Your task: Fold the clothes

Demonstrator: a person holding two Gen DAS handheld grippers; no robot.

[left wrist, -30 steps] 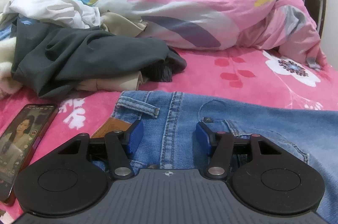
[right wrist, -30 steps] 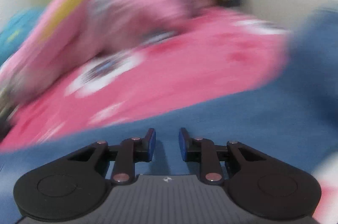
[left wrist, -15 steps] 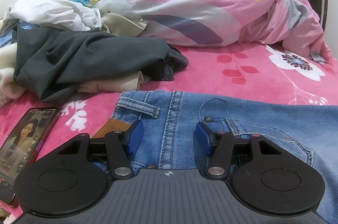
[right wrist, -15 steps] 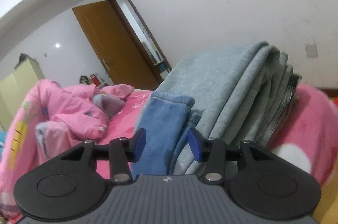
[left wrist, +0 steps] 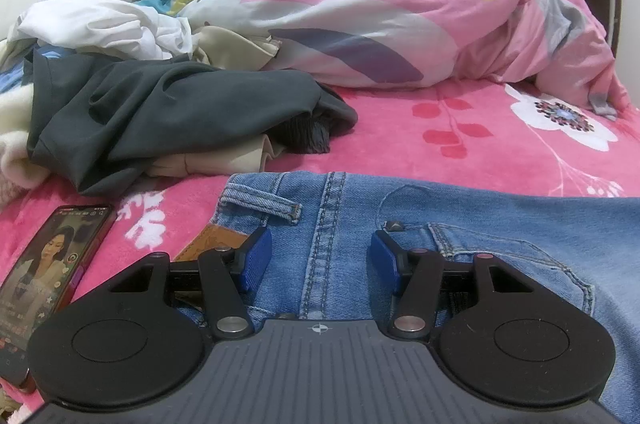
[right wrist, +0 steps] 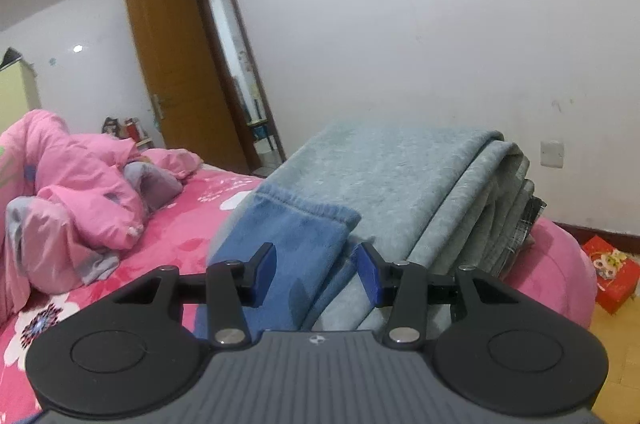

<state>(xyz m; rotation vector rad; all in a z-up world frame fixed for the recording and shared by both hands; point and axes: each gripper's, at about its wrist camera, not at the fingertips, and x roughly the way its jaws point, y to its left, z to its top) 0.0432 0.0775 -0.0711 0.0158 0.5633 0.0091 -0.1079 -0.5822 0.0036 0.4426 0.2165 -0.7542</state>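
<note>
1. Left wrist view: the left gripper [left wrist: 320, 258] hovers as before over the jeans [left wrist: 460, 224] spread on the bed [left wrist: 460, 152], fingers apart and holding nothing.
2. Right wrist view: the right gripper [right wrist: 316, 272], fingers also apart, has swung from the jeans toward a folded grey blanket [right wrist: 400, 184], suggesting a pause between folds.

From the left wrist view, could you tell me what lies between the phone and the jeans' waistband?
Only bare pink bedsheet with a white flower print separates the phone from the jeans.

White walls [right wrist: 440, 24], open wooden door [right wrist: 176, 72], pink bed [left wrist: 460, 144].
</note>
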